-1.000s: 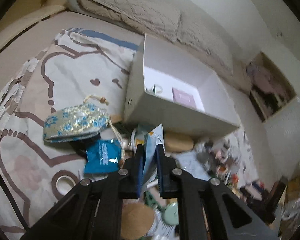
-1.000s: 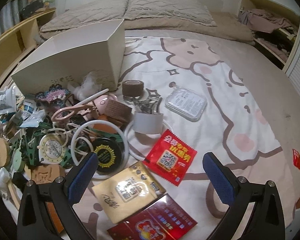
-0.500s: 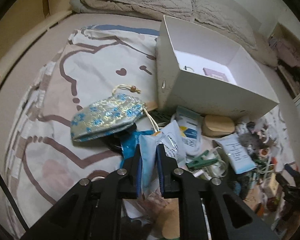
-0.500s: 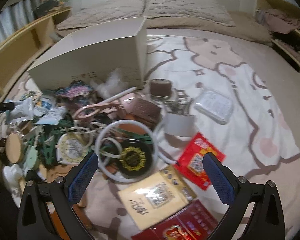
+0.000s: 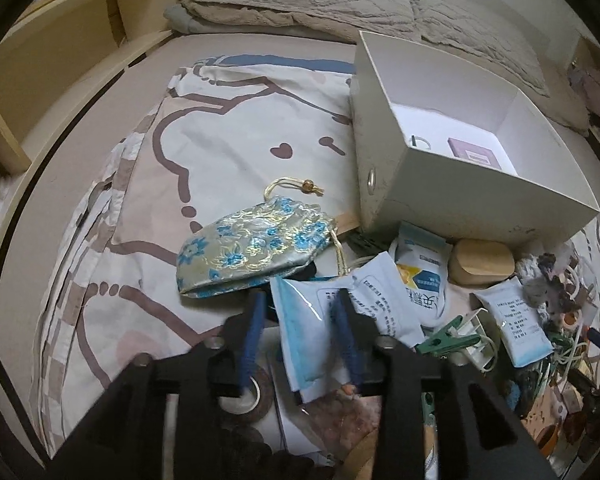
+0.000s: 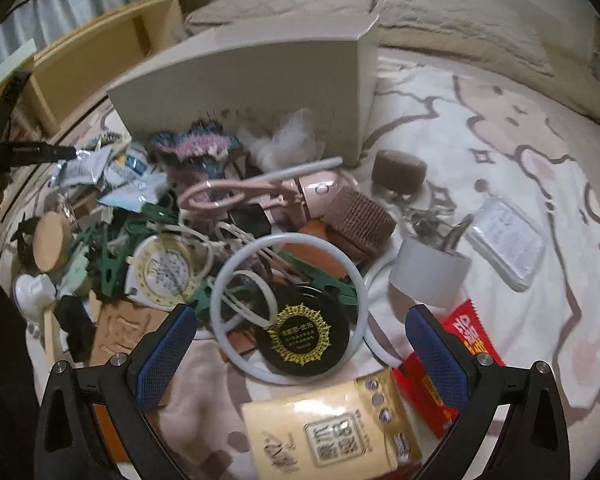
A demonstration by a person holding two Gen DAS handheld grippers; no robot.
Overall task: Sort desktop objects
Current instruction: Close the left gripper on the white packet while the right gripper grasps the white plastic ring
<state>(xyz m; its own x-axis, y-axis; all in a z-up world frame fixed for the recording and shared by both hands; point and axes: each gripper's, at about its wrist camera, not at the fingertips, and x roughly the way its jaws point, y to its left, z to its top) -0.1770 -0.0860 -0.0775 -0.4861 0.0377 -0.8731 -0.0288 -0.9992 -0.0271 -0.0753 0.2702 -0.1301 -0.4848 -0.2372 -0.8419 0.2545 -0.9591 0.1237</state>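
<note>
Two claws are mine: the left claw (image 5: 298,300) is opening, a pale blue sachet (image 5: 312,334) still between its pads but no longer pinched, lying just in front of the white box (image 5: 452,196). My right claw (image 6: 300,330) hangs spread wide, empty, over the black disc (image 6: 302,334) near that box.

Chinese print on gold packet (image 6: 340,432), red packet (image 6: 472,340); otherwise illegible

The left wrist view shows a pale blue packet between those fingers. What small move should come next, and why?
Probably lift the left gripper clear of the pale blue packet. Its fingers are opening, the packet lies loose on the clutter, and the white box sits beyond.
</note>
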